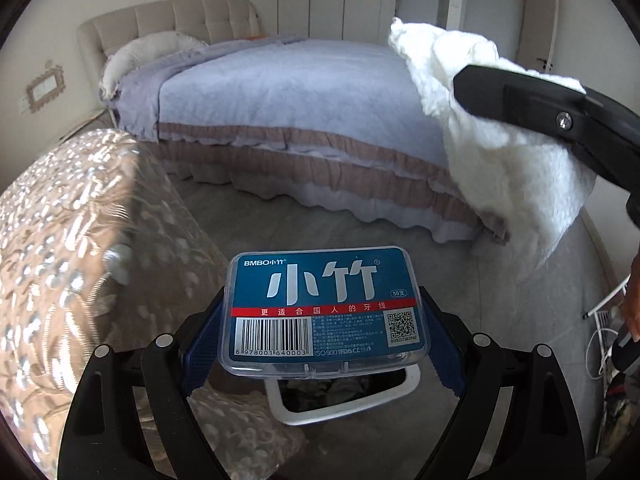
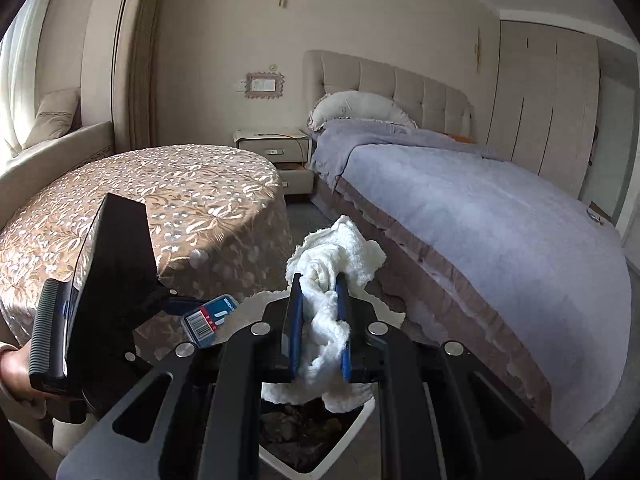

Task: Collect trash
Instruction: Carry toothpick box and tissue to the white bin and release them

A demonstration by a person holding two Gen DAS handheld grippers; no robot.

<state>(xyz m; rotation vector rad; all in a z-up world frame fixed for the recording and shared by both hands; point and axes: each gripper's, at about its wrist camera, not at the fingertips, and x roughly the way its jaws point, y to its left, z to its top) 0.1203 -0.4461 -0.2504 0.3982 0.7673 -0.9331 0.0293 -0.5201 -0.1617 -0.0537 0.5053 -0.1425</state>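
The left gripper [image 1: 324, 320] pinched the floss box [image 1: 326, 306] across its short sides, carrying it label-up directly above the white trash bin [image 1: 412, 392]. The right gripper [image 2: 320, 320], pressed nearly together, clamped the crumpled white tissue [image 2: 332, 264] over the same bin beside the bed [image 2: 500, 216], apparently for dropping.

Both grippers are black with blue ribbed pads [image 1: 202, 344]. Round silver screws [image 2: 260, 329] dot their linkages. A ridged grip [image 2: 48, 328] backs one.
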